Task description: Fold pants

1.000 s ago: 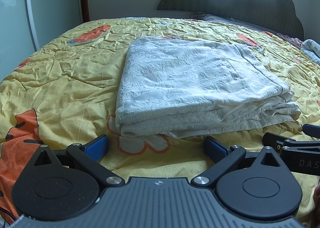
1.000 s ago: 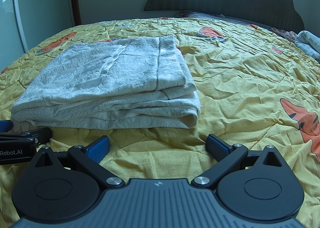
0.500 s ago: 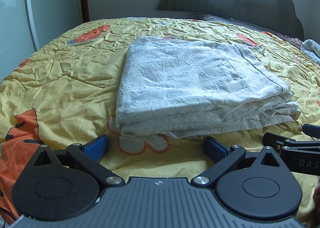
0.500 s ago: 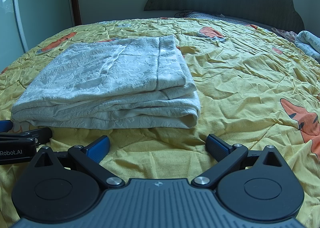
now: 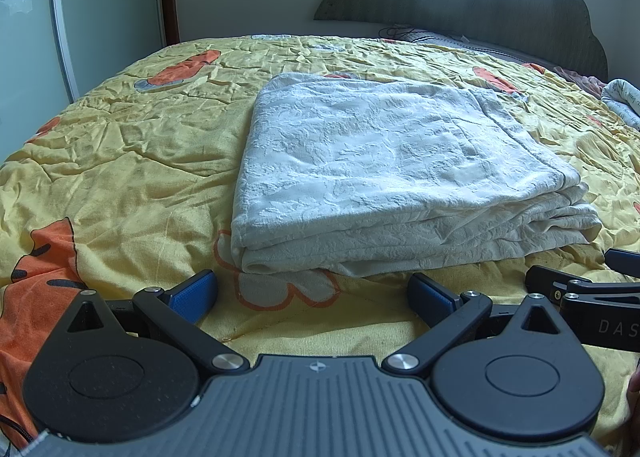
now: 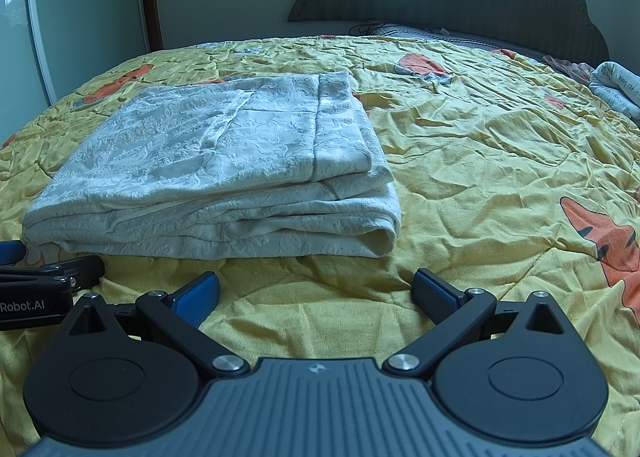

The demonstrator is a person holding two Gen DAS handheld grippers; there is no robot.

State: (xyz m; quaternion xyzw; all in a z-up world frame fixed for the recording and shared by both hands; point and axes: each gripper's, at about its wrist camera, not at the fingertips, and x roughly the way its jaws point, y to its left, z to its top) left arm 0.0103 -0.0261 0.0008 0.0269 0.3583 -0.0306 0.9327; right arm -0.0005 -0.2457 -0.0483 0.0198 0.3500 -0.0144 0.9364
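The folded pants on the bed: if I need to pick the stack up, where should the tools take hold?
Grip the folded pants at the near layered edge, one tool per near corner, coming in low from the front. The left tool and right tool both sit open just short of that edge, and the rounded folds there probably hold all layers together.
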